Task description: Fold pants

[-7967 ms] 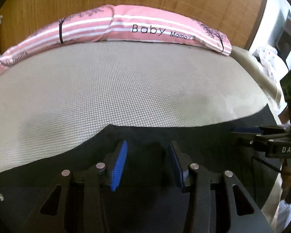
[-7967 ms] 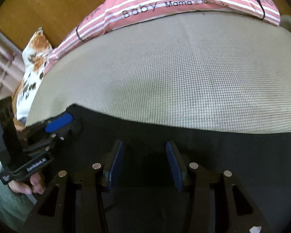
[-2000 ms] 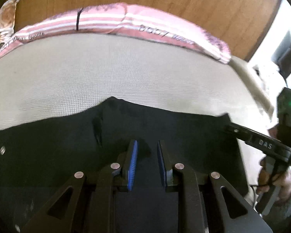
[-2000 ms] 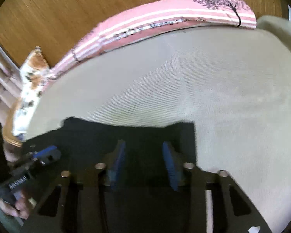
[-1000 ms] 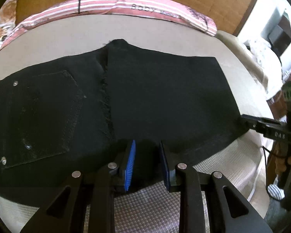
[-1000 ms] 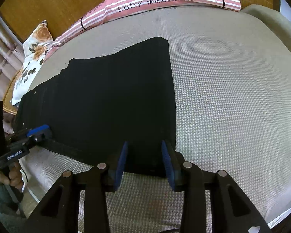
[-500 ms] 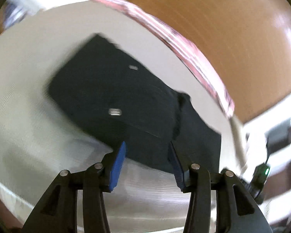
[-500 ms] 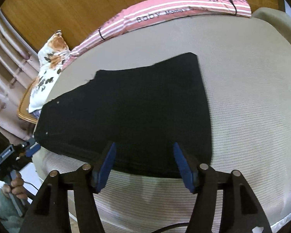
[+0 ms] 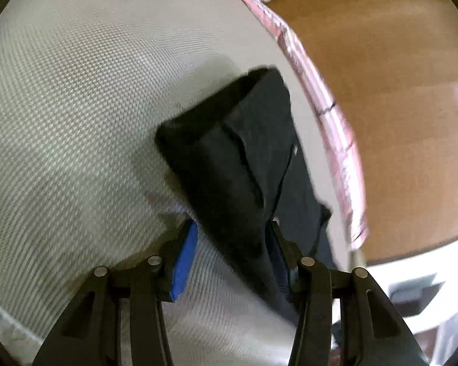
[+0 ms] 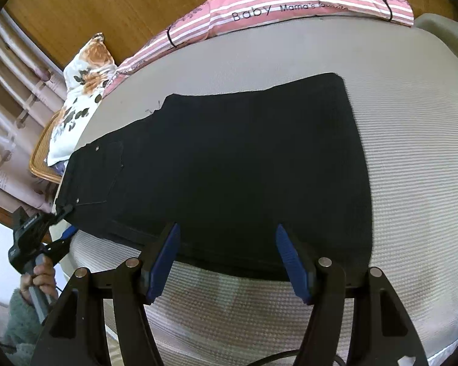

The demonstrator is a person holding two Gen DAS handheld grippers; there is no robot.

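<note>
Black pants (image 10: 229, 164) lie folded flat across a grey mattress (image 10: 412, 152), waistband and back pocket to the left. My right gripper (image 10: 226, 259) is open and empty, hovering just above their near edge. My left gripper (image 10: 58, 228) shows in the right wrist view at the waistband's near corner. In the left wrist view the pants (image 9: 247, 164) stretch away from my left gripper (image 9: 229, 253), which is open with the waistband end between its jaws.
A pink striped bolster (image 10: 290, 9) lies along the wooden headboard (image 10: 107, 6). A floral pillow (image 10: 79, 97) sits at the mattress's left end beside a wicker tray edge (image 10: 42, 164). The mattress's front edge runs just below my grippers.
Both grippers let go of the pants and opened. The right one pulled back towards the front edge. The left one swung to the waistband end and now looks along the pants.
</note>
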